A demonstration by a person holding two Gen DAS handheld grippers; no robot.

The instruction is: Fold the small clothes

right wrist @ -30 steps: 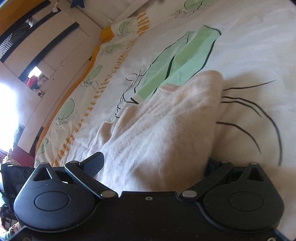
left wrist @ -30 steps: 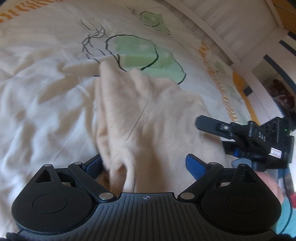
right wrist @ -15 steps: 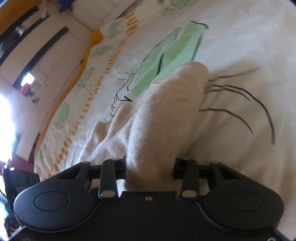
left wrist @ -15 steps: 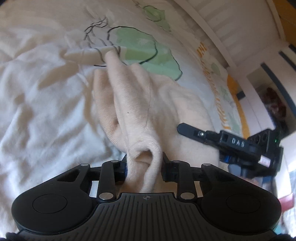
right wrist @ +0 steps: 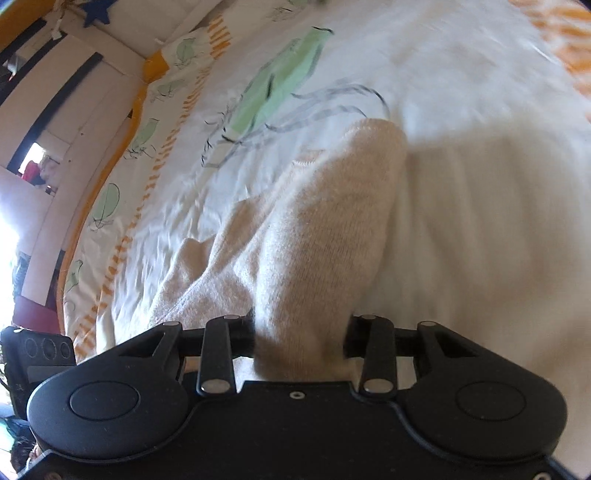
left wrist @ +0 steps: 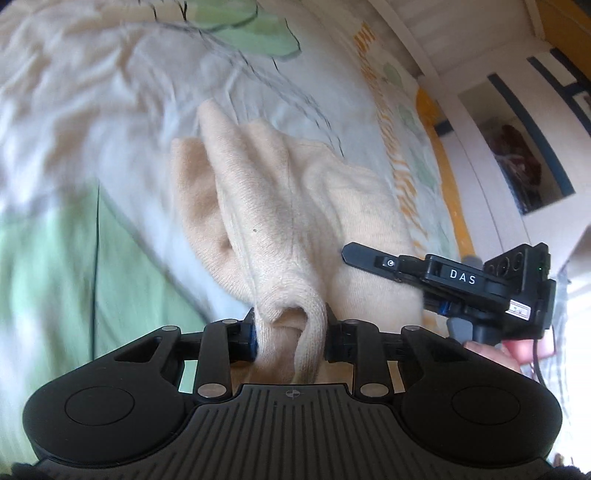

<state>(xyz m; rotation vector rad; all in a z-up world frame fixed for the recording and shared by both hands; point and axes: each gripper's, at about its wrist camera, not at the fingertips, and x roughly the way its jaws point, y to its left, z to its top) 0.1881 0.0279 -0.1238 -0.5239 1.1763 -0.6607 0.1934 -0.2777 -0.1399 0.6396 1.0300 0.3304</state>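
Note:
A small cream knitted garment [left wrist: 280, 206] lies bunched on a white printed bedspread [left wrist: 92, 110]. My left gripper [left wrist: 290, 332] is shut on a folded edge of the garment and holds it raised. My right gripper [right wrist: 301, 336] is shut on another edge of the same garment [right wrist: 314, 229], which hangs stretched away from it. The right gripper also shows in the left wrist view [left wrist: 373, 260], to the right, with its fingers against the cloth.
The bedspread [right wrist: 461, 206] has green leaf prints and an orange striped border. White slatted bed rails [left wrist: 424, 33] and a white cupboard [left wrist: 517, 129] stand beyond the bed's far edge. A dark device [right wrist: 33, 354] sits at the left edge of the right wrist view.
Both grippers closed on the garment's edges from open, then lifted and pulled it along the bed. The background is motion-blurred now.

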